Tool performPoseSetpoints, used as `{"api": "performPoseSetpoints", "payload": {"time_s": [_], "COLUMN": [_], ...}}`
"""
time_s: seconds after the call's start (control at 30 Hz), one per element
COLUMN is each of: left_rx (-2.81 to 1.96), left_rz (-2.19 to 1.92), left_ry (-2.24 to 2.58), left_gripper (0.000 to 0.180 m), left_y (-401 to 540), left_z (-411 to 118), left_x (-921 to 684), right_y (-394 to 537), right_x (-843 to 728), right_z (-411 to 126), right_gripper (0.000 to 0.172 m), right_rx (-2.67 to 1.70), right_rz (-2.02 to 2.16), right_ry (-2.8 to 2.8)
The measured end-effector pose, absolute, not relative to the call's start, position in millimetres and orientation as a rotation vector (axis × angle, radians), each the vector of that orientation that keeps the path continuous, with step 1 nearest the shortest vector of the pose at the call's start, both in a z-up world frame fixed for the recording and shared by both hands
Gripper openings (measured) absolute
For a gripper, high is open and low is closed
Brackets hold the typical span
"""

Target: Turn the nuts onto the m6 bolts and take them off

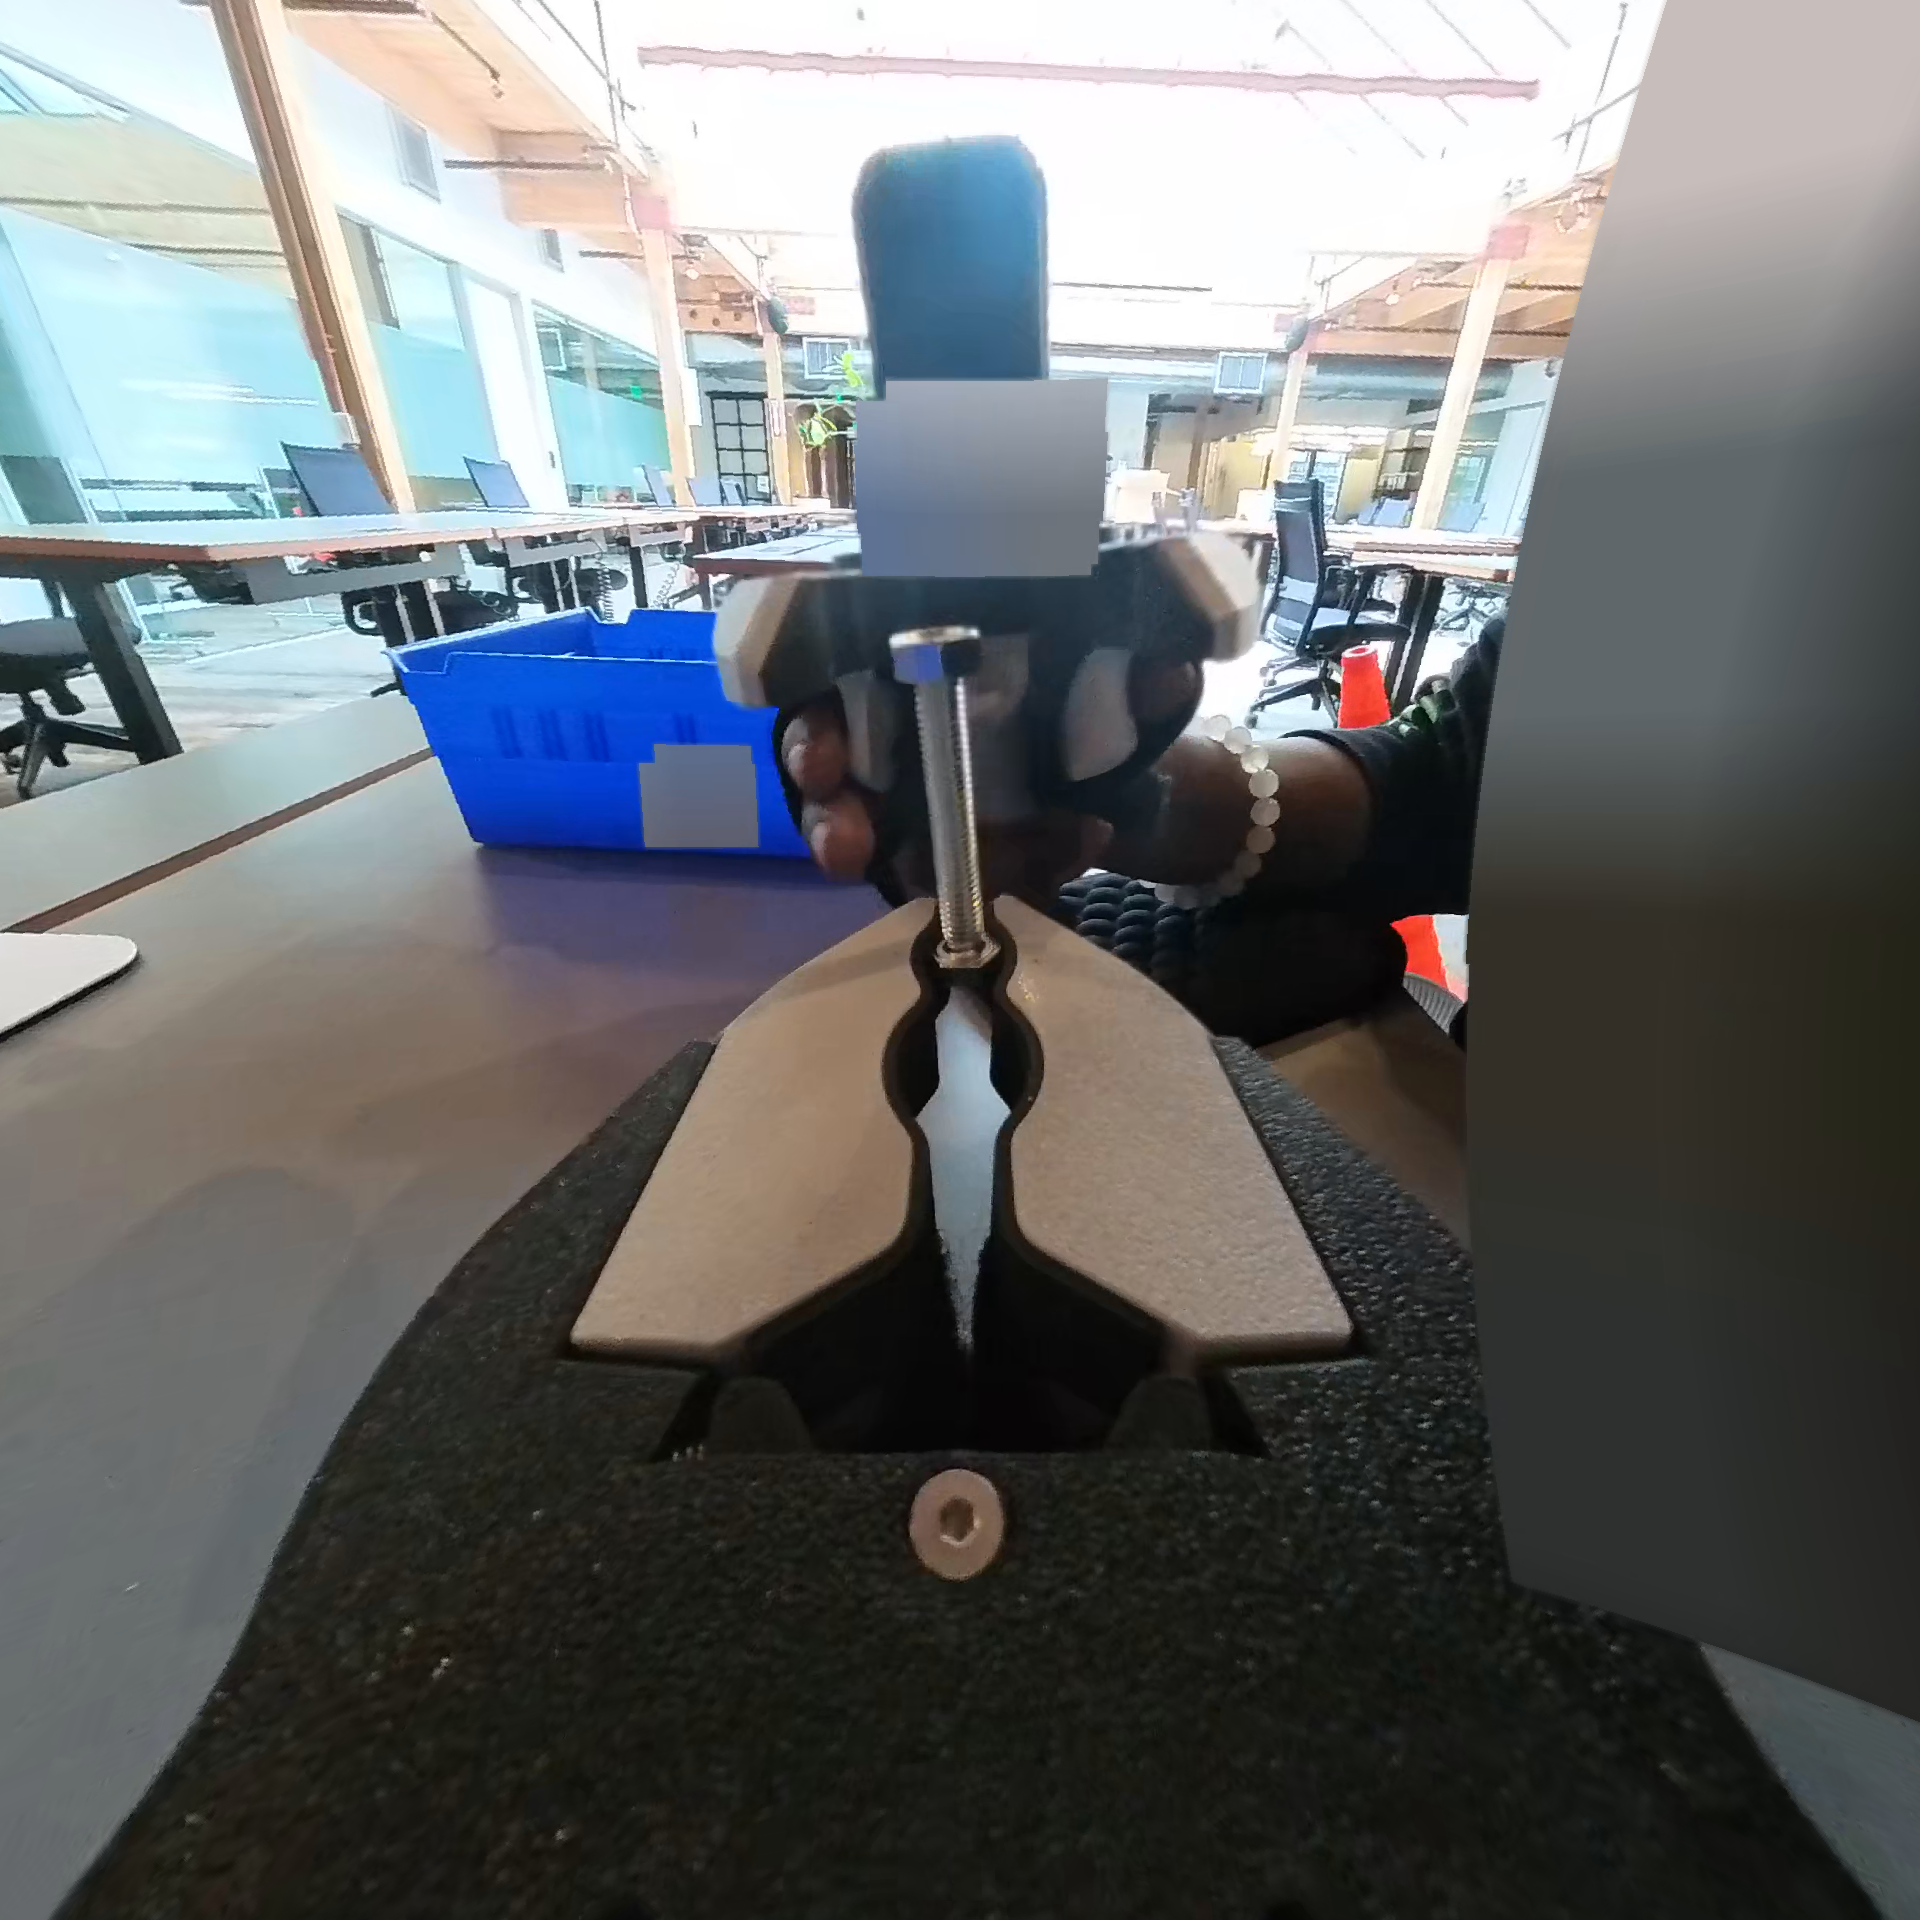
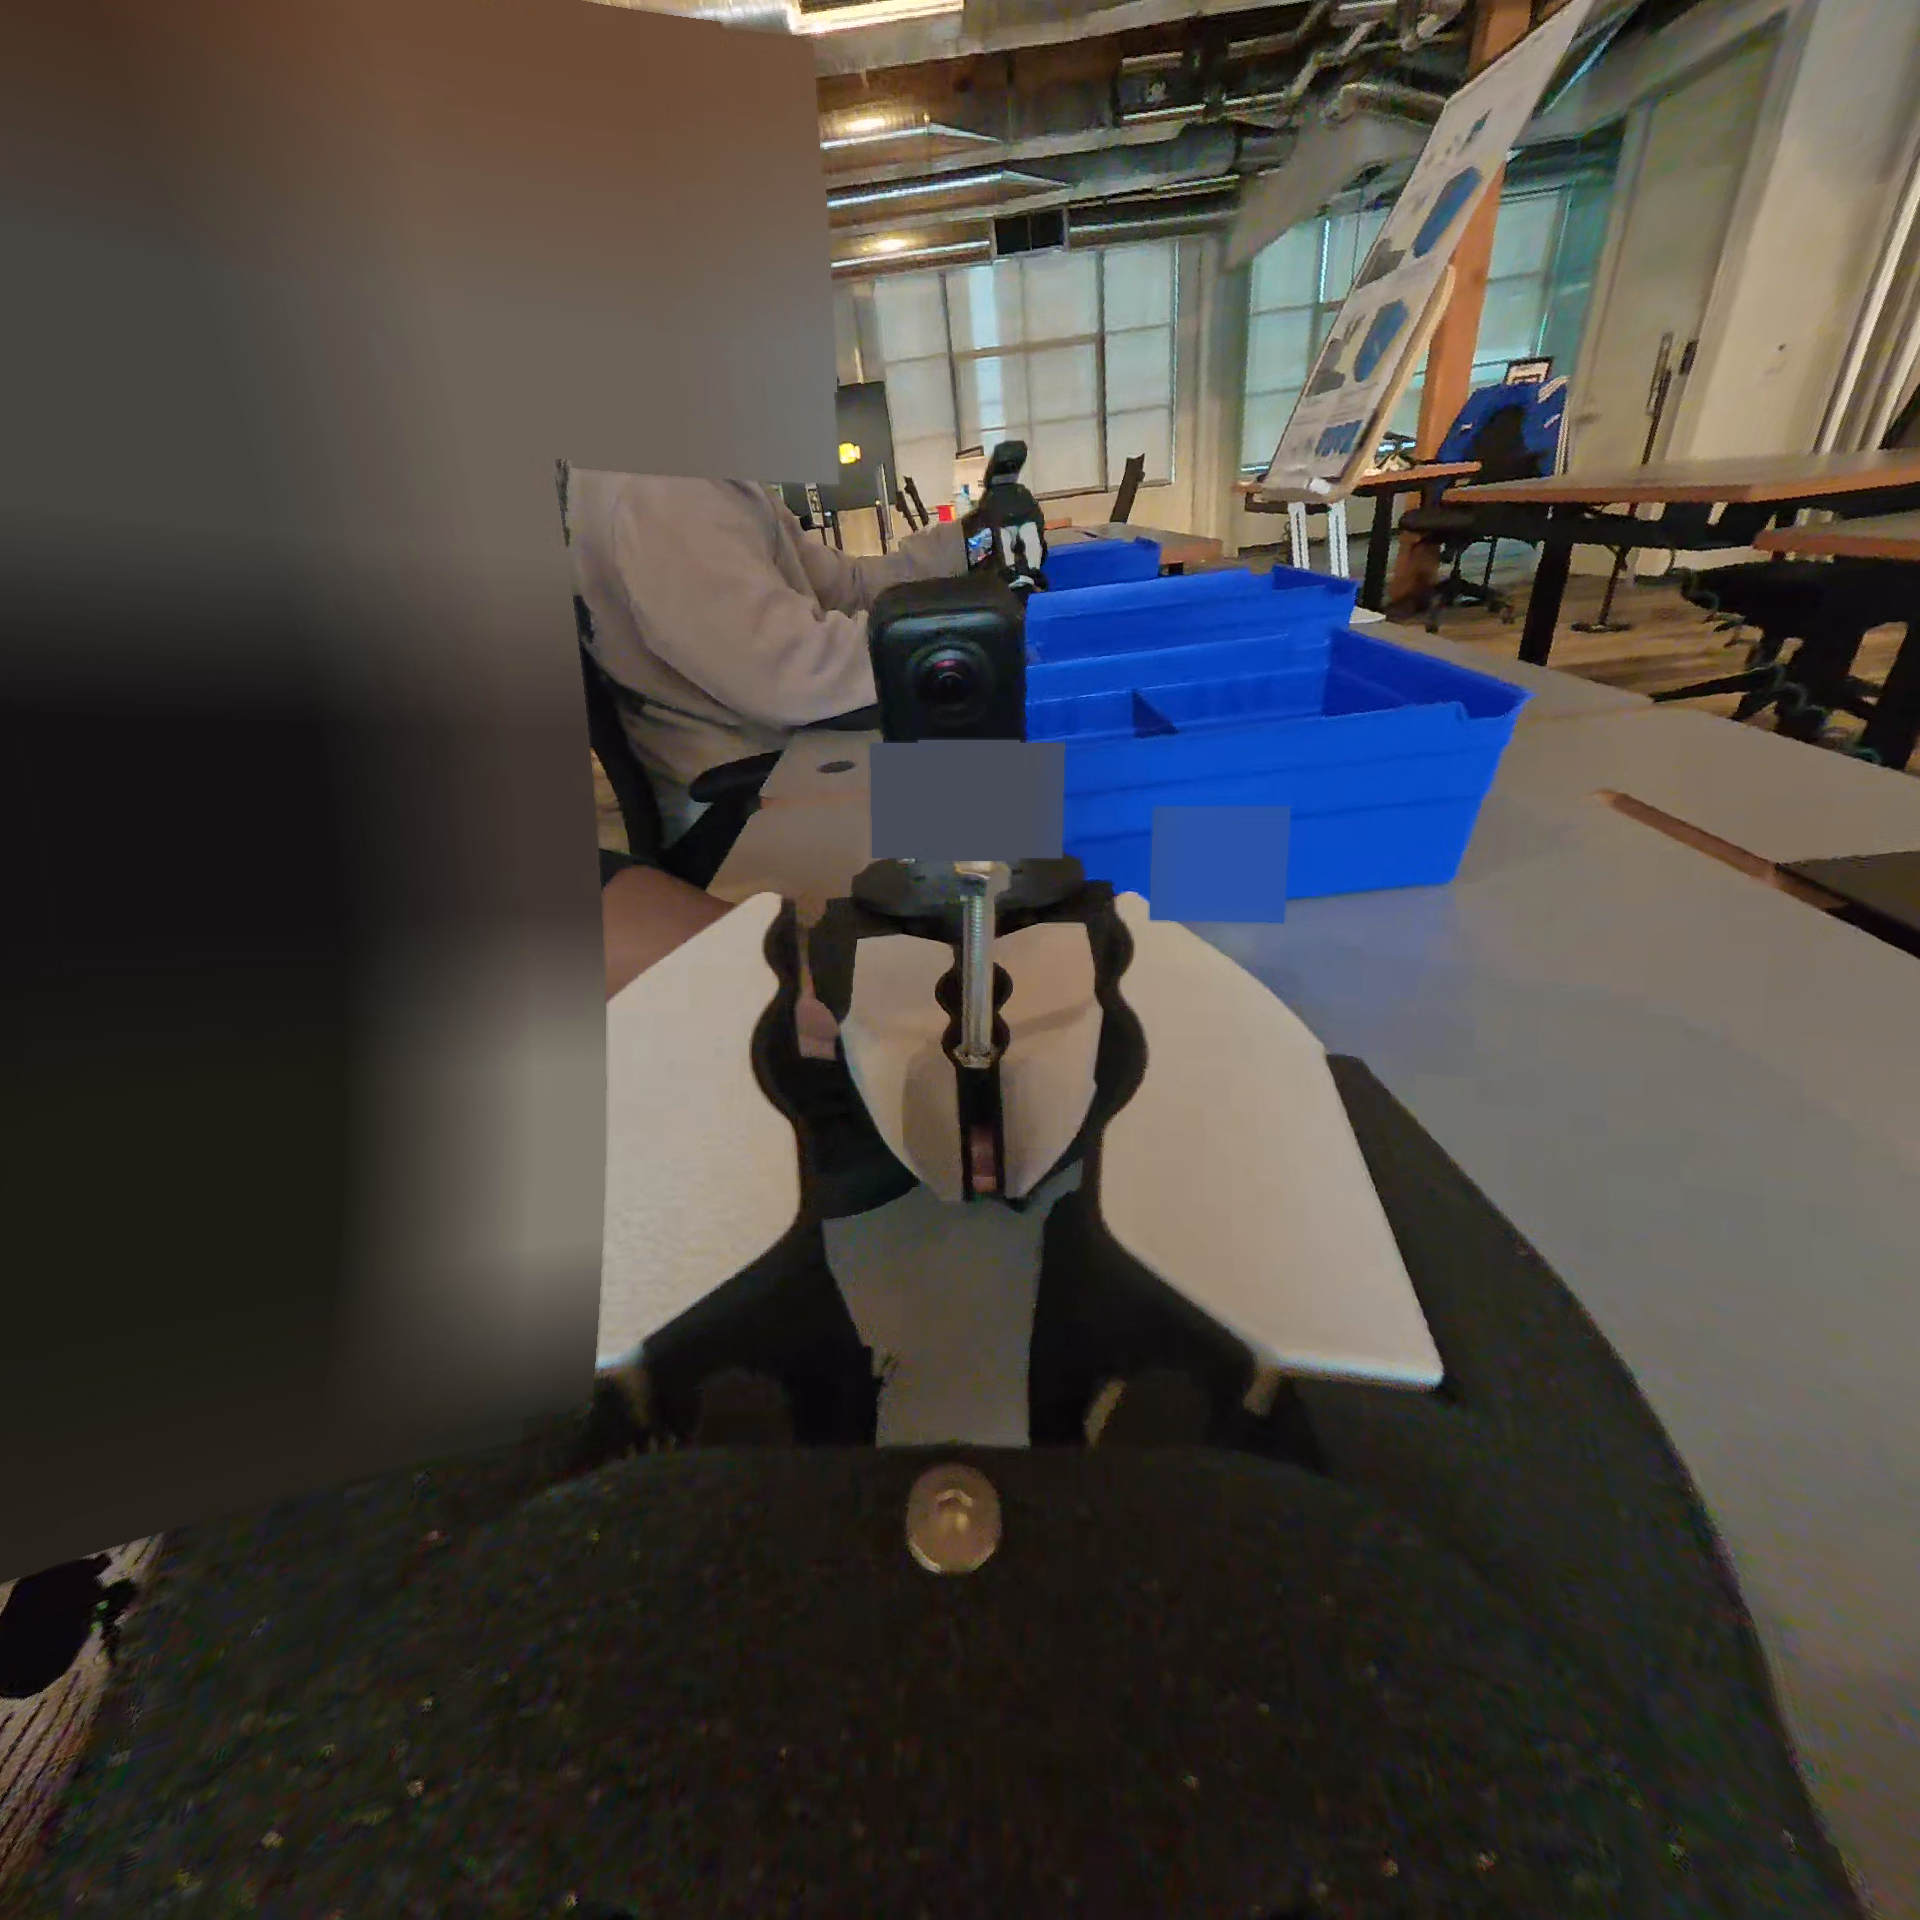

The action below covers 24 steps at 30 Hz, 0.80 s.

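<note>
Meanwhile, one grey work table [image 2: 1558,1039] is carrying three blue plastic bins [image 2: 1299,790] lined up one behind another, the nearest divided into compartments. Two hand-held grippers are facing each other above the table. In the left wrist view, the left gripper [image 1: 961,940] is clenching its two fingertips around one hex nut [image 1: 964,951], with one silver M6 bolt [image 1: 951,800] threaded into it and standing out toward the right gripper [image 2: 951,935]. The right gripper is standing spread wide, its two pale fingers [image 2: 707,1122] flanking the left gripper's tips and the bolt without touching them. One gloved hand [image 1: 1039,769], wearing one white bead bracelet [image 1: 1252,800], is gripping the right tool. One orange cone [image 1: 1363,691] is standing behind.
</note>
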<state>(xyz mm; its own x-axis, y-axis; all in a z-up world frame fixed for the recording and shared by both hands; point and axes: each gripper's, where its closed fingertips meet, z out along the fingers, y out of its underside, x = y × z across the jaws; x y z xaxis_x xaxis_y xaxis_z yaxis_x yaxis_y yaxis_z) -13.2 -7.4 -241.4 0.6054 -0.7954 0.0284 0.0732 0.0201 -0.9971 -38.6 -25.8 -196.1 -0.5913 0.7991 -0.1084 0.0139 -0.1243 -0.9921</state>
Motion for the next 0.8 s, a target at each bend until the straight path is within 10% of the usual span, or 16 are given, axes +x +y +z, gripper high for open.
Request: {"api": "performPoseSetpoints", "payload": {"time_s": [0.33, 0.8], "left_rx": [-1.434, -1.443], "left_rz": [-0.711, -0.688], "left_ry": [0.629, 0.631], "left_gripper": [0.004, 0.005], "left_y": [-0.1, 1.8], "left_z": [-244.1, -245.4], "left_x": [-16.1, -15.9], "right_y": [-33.7, -31.1], "right_x": [-30.2, -31.1], "right_z": [-190.3, -190.9], "right_gripper": [0.026, 0.029], "right_rx": [-0.83, -0.821], "right_rz": [1.763, 1.721], "right_ry": [-1.609, -1.595]}}
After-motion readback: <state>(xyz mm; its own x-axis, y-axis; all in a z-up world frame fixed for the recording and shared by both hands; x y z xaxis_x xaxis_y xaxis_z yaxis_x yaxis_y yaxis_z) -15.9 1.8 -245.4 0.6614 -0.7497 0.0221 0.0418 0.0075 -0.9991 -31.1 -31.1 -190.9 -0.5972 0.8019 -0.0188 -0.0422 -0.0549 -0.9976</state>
